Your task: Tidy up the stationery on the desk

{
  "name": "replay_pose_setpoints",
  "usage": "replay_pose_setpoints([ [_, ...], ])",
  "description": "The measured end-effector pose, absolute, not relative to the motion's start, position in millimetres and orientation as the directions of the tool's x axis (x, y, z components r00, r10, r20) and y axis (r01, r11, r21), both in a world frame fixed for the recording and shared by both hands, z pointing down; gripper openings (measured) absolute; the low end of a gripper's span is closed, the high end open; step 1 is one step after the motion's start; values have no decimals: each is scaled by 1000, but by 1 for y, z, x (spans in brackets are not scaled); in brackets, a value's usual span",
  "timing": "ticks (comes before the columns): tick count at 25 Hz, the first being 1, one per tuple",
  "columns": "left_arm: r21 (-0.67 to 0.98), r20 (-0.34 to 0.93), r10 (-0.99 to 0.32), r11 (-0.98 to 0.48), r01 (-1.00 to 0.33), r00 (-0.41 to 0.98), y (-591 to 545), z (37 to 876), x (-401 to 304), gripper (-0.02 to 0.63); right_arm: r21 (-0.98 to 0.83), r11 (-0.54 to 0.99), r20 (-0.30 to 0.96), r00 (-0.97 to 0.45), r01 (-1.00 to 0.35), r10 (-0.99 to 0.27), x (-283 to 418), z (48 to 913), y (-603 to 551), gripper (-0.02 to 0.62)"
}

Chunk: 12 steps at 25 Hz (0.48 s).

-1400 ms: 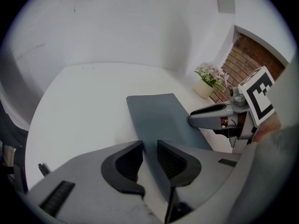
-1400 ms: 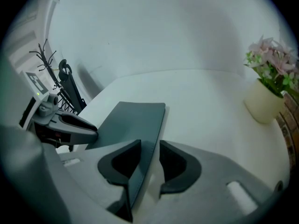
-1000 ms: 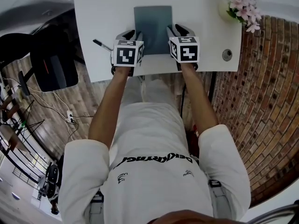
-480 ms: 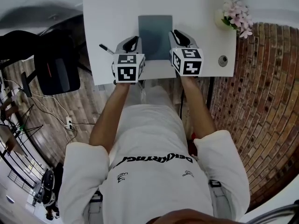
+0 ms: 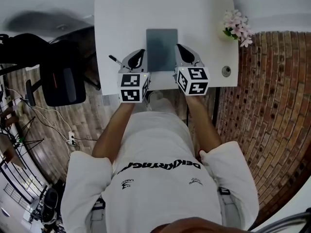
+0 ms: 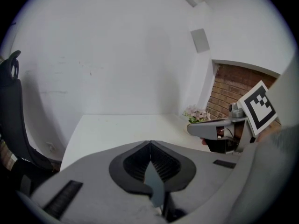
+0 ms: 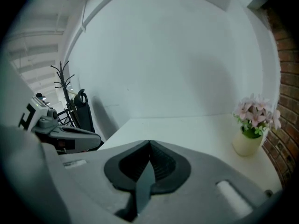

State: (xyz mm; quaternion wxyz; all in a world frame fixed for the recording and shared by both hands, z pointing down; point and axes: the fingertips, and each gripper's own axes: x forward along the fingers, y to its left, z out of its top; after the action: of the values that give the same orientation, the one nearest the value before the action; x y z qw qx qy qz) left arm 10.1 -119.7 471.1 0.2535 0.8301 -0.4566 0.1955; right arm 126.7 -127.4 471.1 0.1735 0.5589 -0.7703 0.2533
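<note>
A grey-blue notebook (image 5: 162, 50) lies flat near the front of the white desk (image 5: 121, 18). A dark pen (image 5: 115, 60) lies to its left, close to the desk's left edge. My left gripper (image 5: 137, 57) hovers at the notebook's front left corner, between the notebook and the pen; it is shut and holds nothing. At the notebook's front right corner my right gripper (image 5: 183, 52) is shut and empty too. In the left gripper view the jaws (image 6: 149, 143) meet over the desk (image 6: 117, 129). The right gripper view shows its jaws (image 7: 149, 143) closed as well.
A pale vase of pink flowers (image 5: 234, 25) stands at the desk's far right; it shows again as flowers (image 7: 254, 120). A round cable grommet (image 5: 226, 71) sits at the front right corner. A black chair (image 5: 56, 72) stands left of the desk. A brick wall (image 5: 262, 106) rises on the right.
Both grippers have drawn back toward the desk's front edge, from beside the notebook to its near corners. They stay shut. The notebook and pen have not moved.
</note>
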Motion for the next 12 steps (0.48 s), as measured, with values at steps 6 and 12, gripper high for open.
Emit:
replay_pose_setpoints([
  [6,237,478,-732,-425,-874,486,-106,428,-15,-2,-172,348,517,-385,-921,-764,86,442,-112,0],
  [12,222,435,-793,-366,-904,427,-92,405,-55,-2,-154,481,517,-485,-863,-705,24,440,-103,0],
])
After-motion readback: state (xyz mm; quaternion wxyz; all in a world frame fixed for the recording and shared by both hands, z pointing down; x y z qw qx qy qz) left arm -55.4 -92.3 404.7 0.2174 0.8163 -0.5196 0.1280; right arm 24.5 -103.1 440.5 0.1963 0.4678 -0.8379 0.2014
